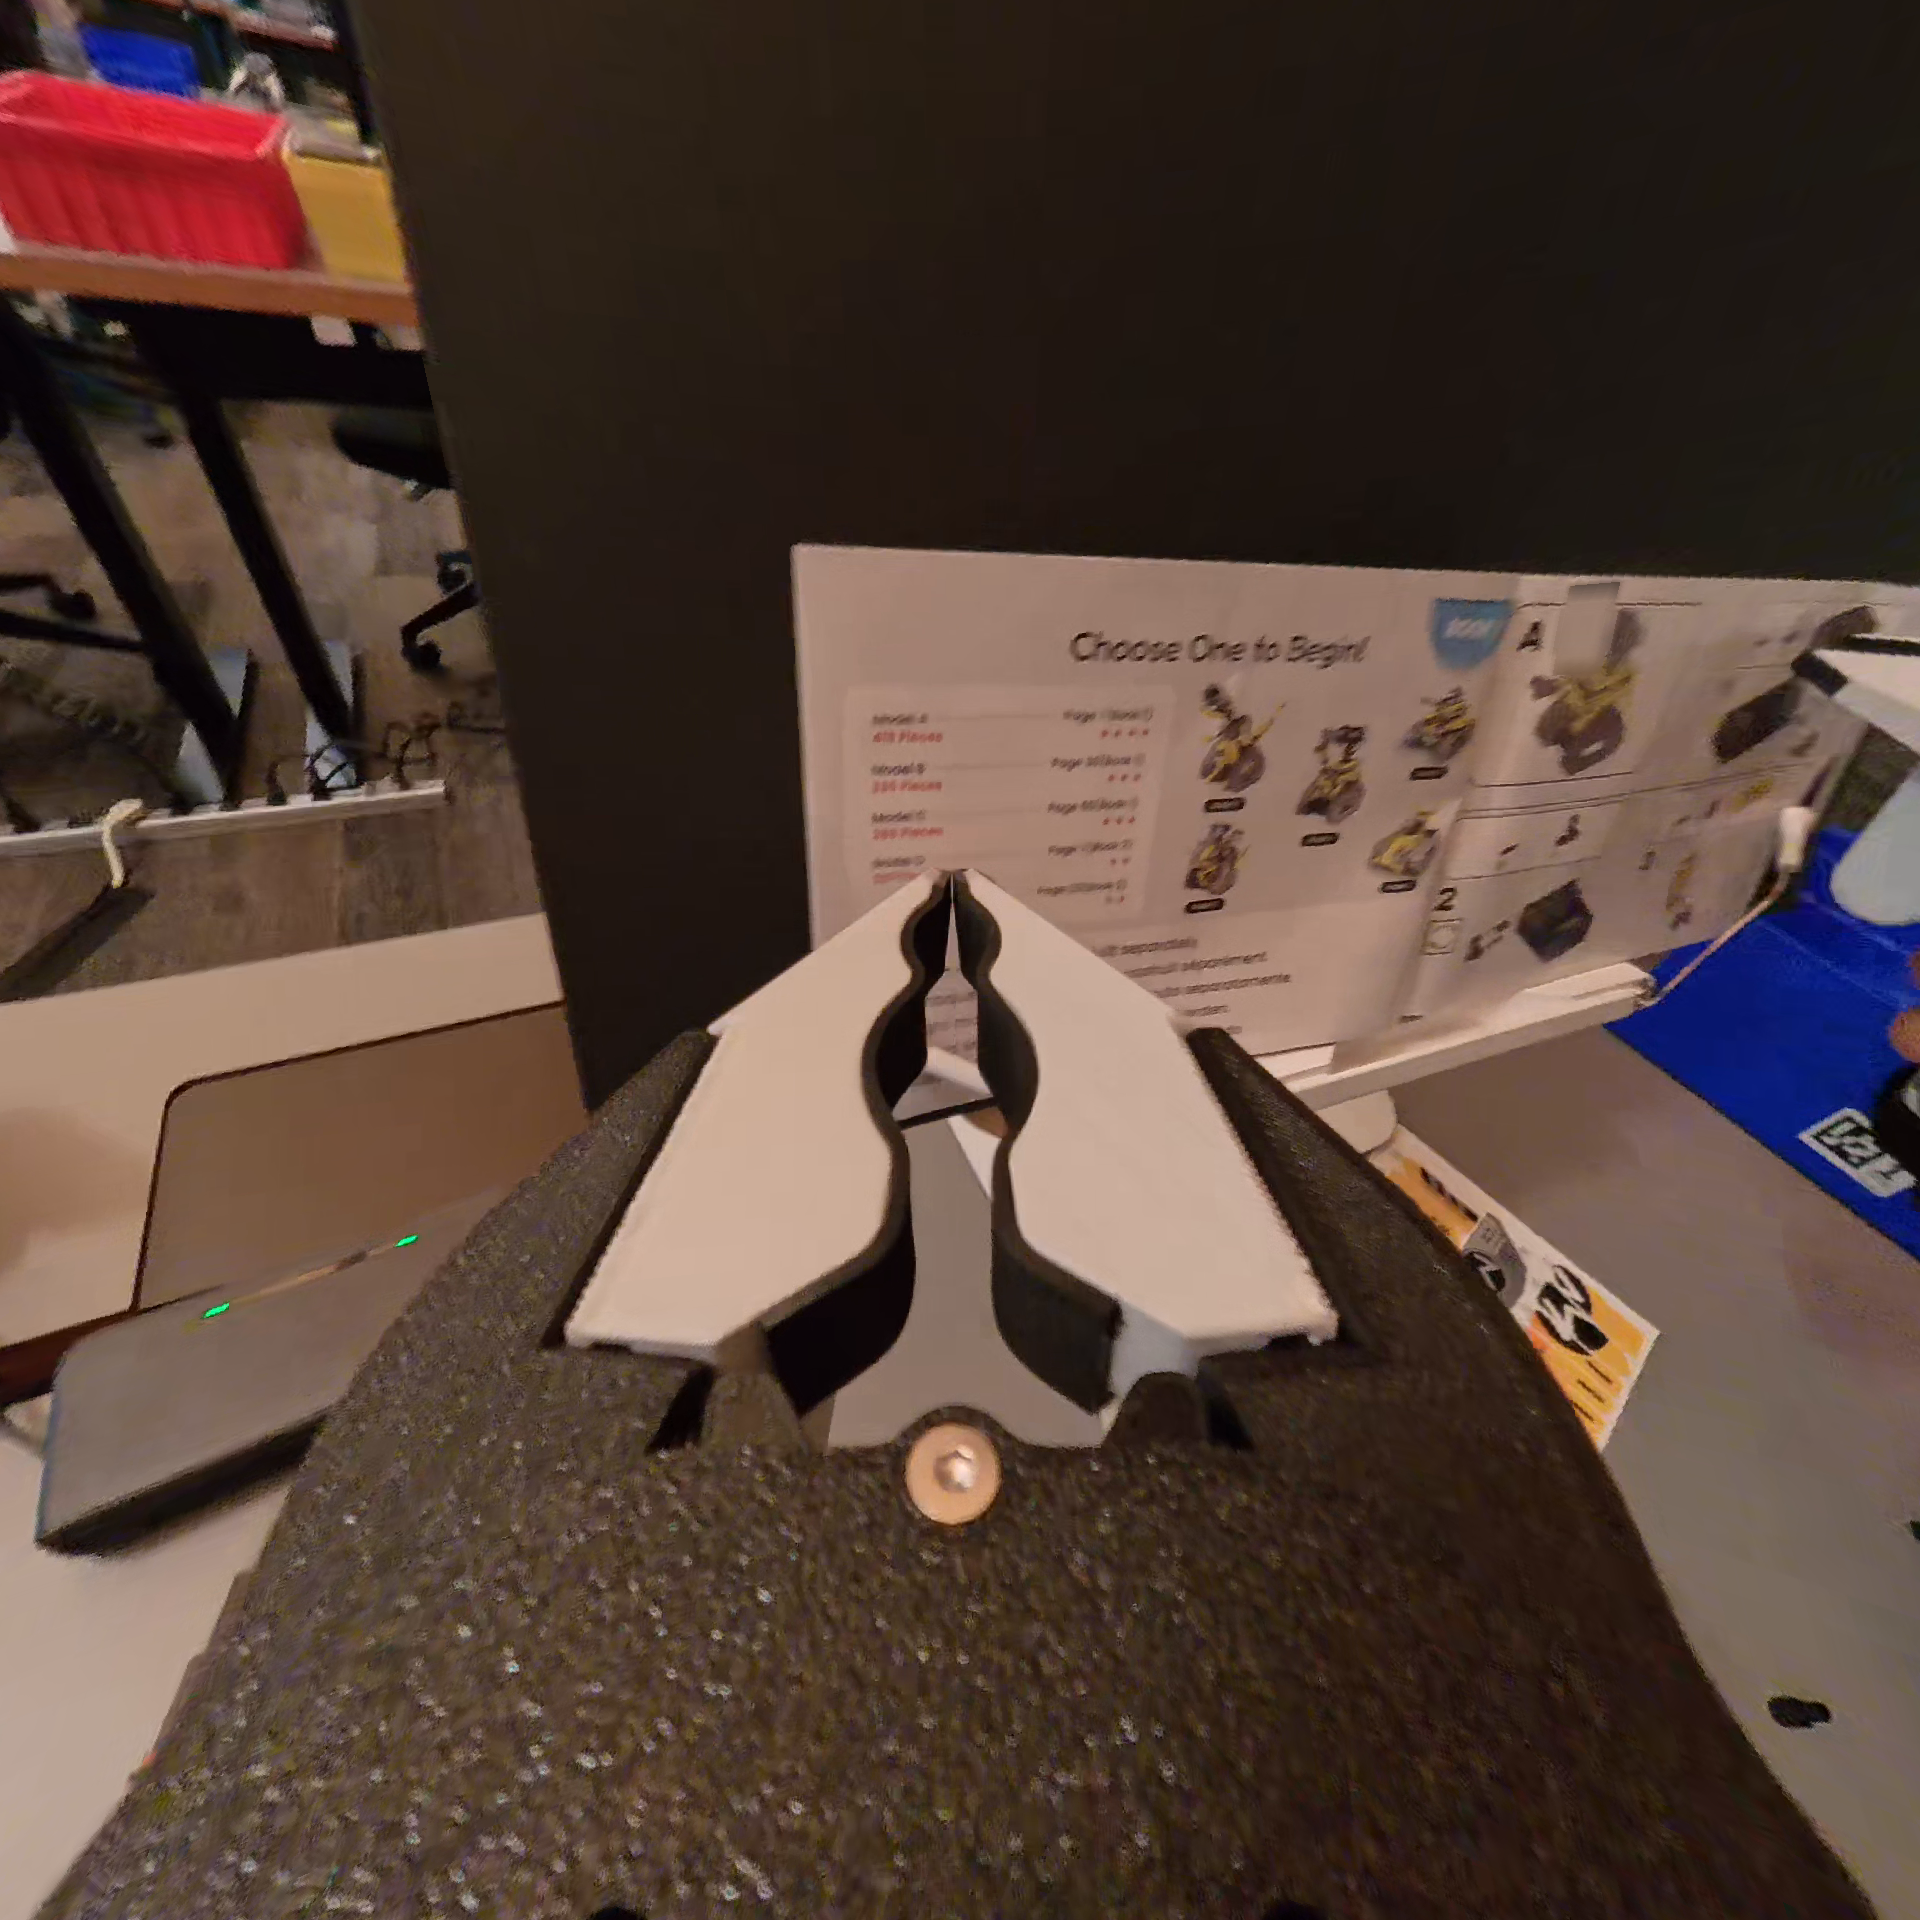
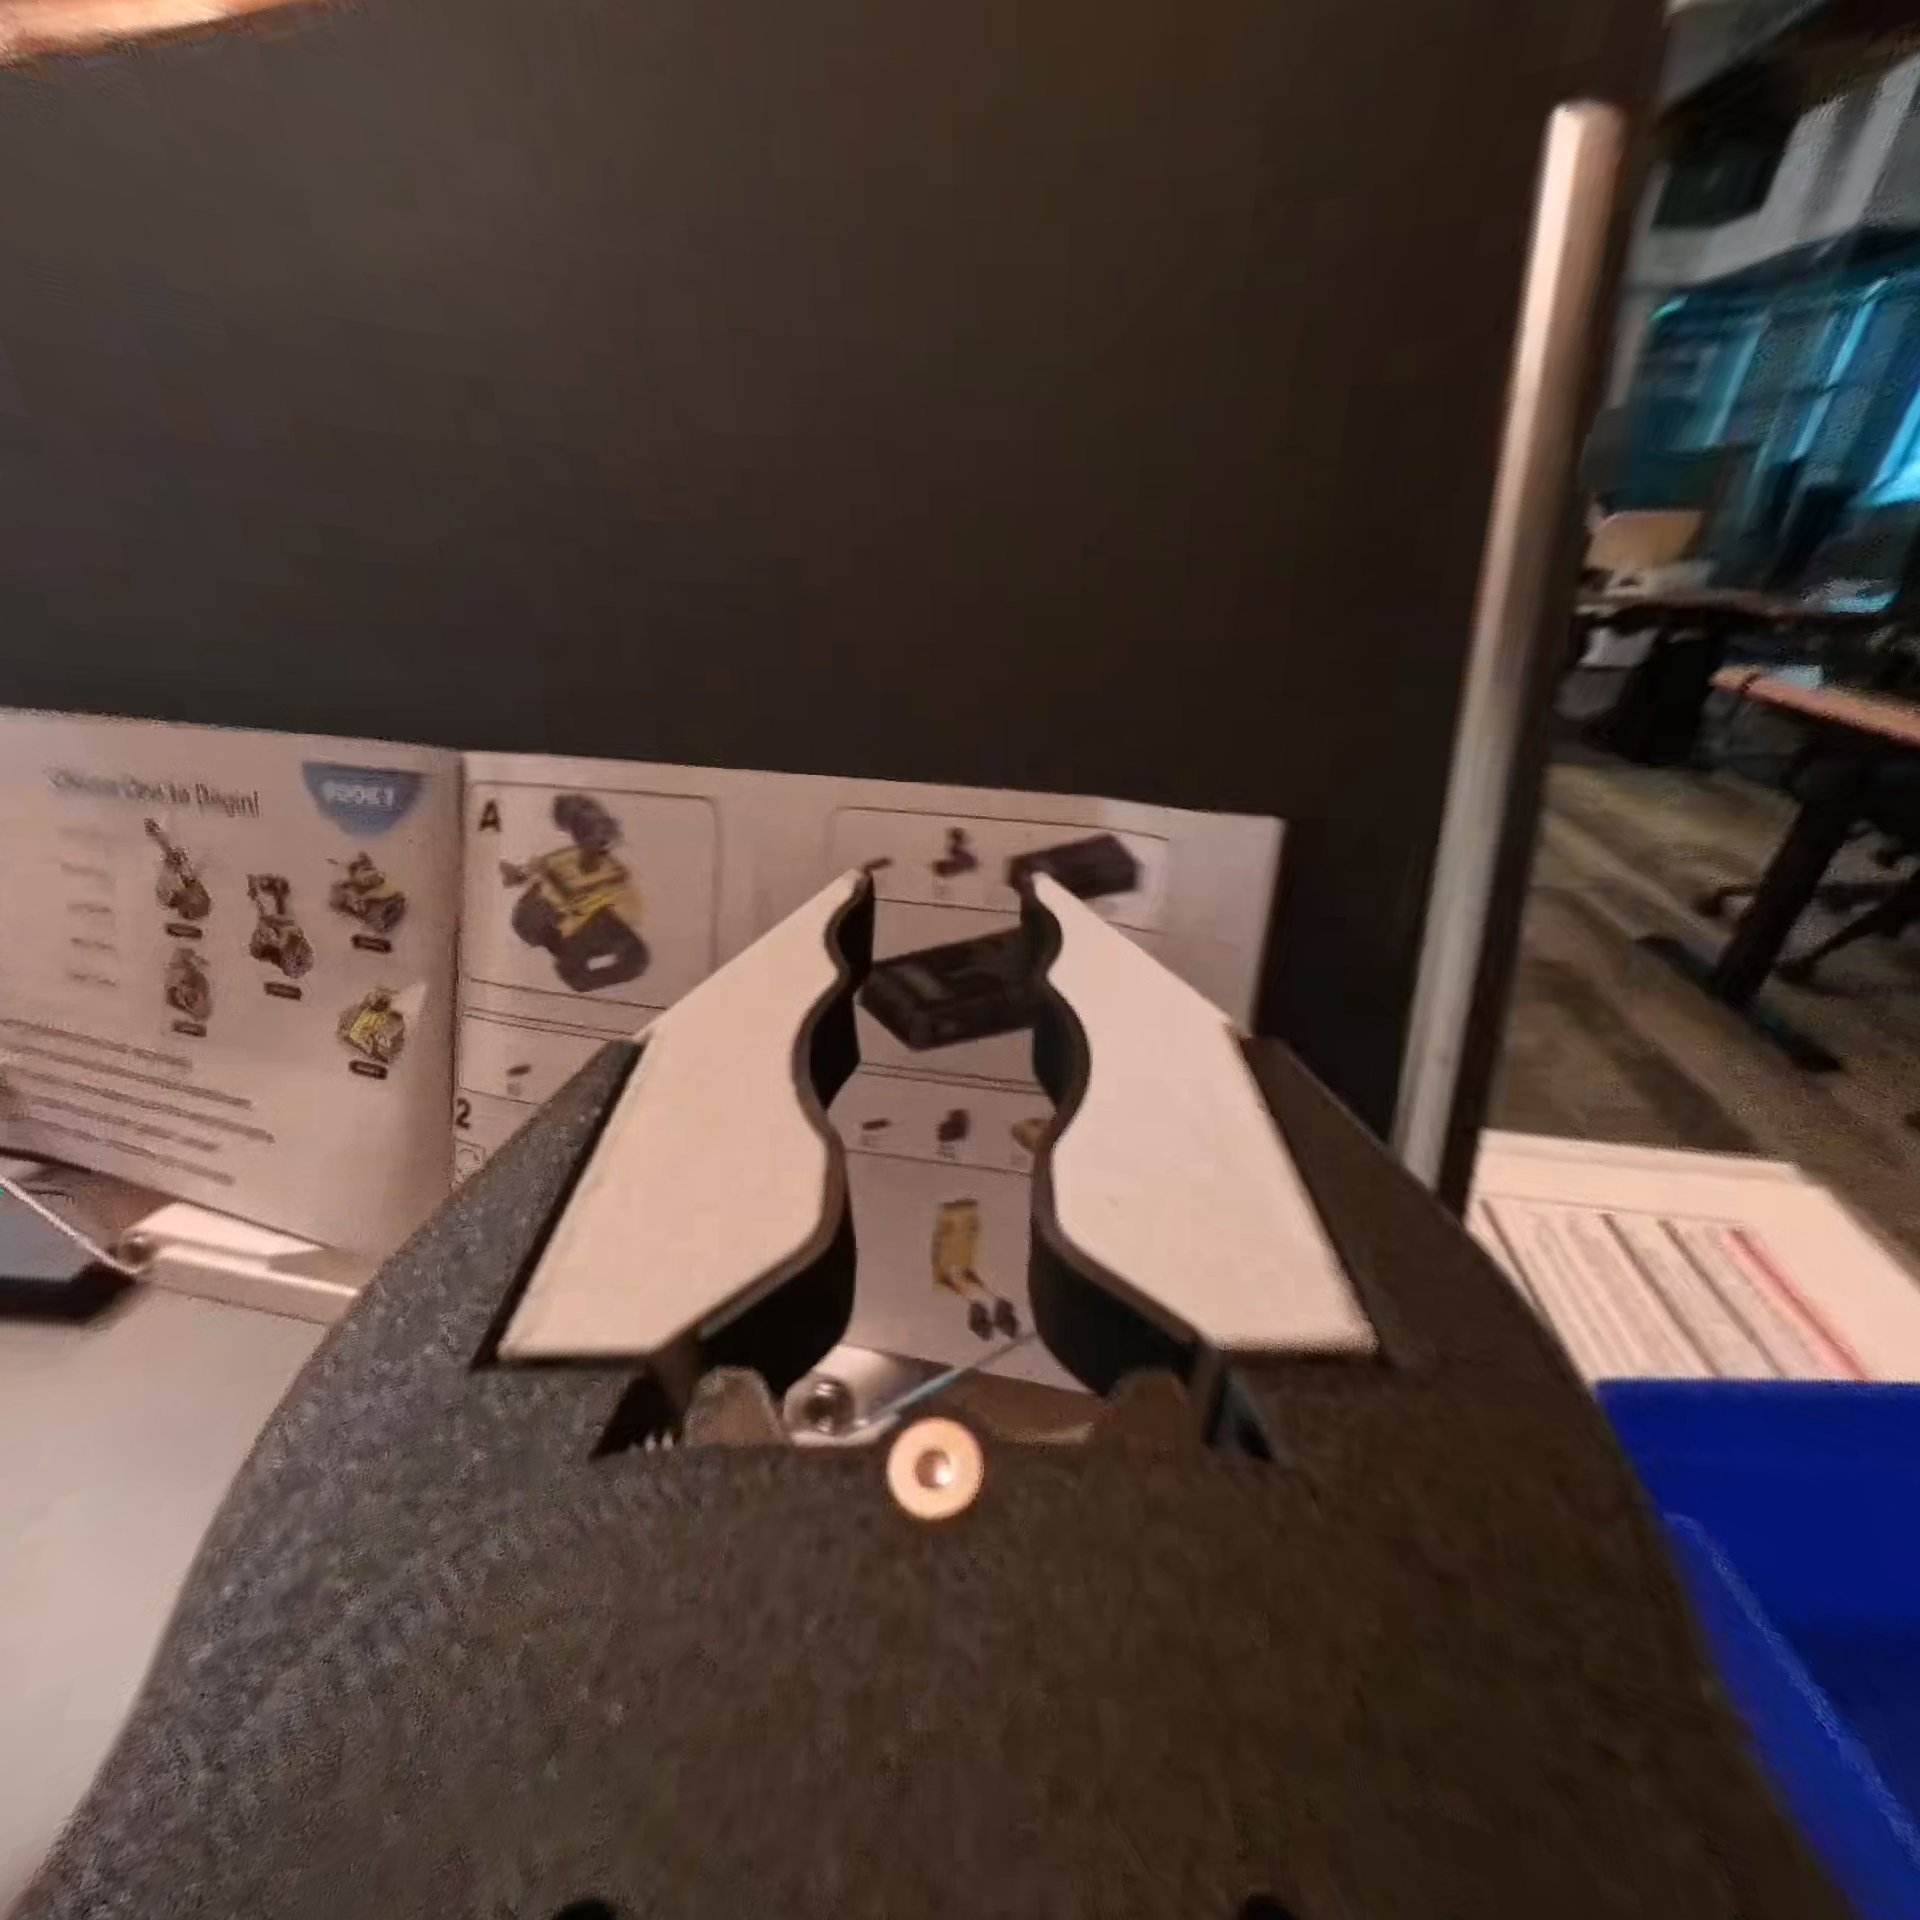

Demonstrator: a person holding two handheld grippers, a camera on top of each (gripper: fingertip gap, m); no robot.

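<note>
1. The left gripper (image 1: 953, 878) has its 2 white fingers clenched, the tips meeting with nothing between them. It hangs above the grey table (image 1: 1714, 1299), tips aimed at the lower left part of the open instruction booklet (image 1: 1122, 790).

2. That booklet stands upright on a white stand (image 1: 1455, 1023) against a dark panel (image 1: 1039, 312). From the left wrist view it lies straight beyond the closed tips, apart from them; whether near or far cannot be told.

3. The right gripper (image 2: 945, 878) has its jaws released, a clear gap between the tips, and it holds nothing. Through that gap shows the right-hand page of the booklet (image 2: 644, 894), with a printed dark box framed between the fingers.

4. In the right wrist view the booklet is ahead of the jaws, not touched by them.

5. Left of the left gripper, a dark flat device (image 1: 177, 1423) with small green lights lies on the table, beside a tan mat (image 1: 343, 1153).

6. Right of the left gripper lie a yellow-and-black printed sheet (image 1: 1527, 1288) and a blue box (image 1: 1787, 1049).

7. Beside the right gripper sit a blue bin (image 2: 1787, 1538) at lower right and a white ruled sheet (image 2: 1652, 1257) behind it. A metal post (image 2: 1517, 623) edges the dark panel.

8. A red crate (image 1: 135, 177) sits on a far shelf at the upper left of the left wrist view.
</note>
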